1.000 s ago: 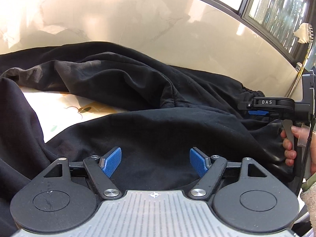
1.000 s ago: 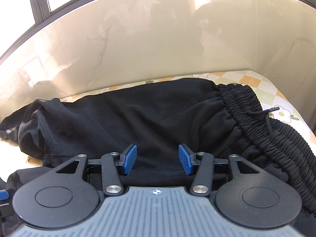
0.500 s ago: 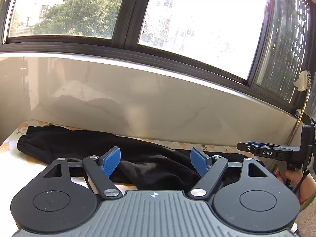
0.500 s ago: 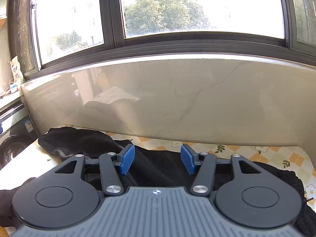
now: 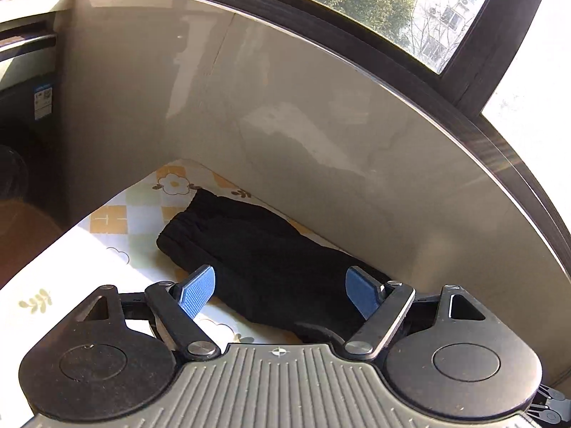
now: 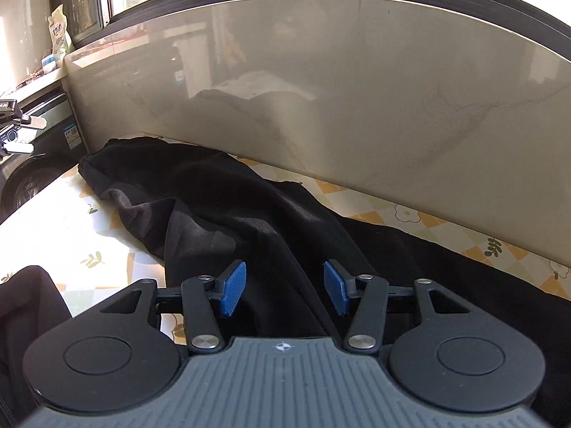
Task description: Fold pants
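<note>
Worktop (image 5: 107, 246) covered in a cloth patterned with yellow checks and flowers, glossy beige marble wall panel (image 6: 392, 107) behind it, dark-framed window (image 5: 464, 53) above showing trees and apartment buildings, washing machine (image 6: 32, 164) at left, white pouch (image 6: 59, 34) on the sill

- Black pants (image 6: 228, 207) of soft, matte fabric lie spread along the far edge of a surface covered with a flower-and-diamond patterned cloth, close beside a glossy beige wall panel.
- In the right wrist view, one leg runs from the near centre toward the far left, rumpled, with a raised crease along its length and a flap turned over showing a greyer side.
- In the left wrist view, that leg's end (image 5: 264, 253) lies flat, its gathered cuff (image 5: 182, 224) pointing toward the corner of the surface.
- More black fabric spreads to the right, lying low against the wall.
</note>
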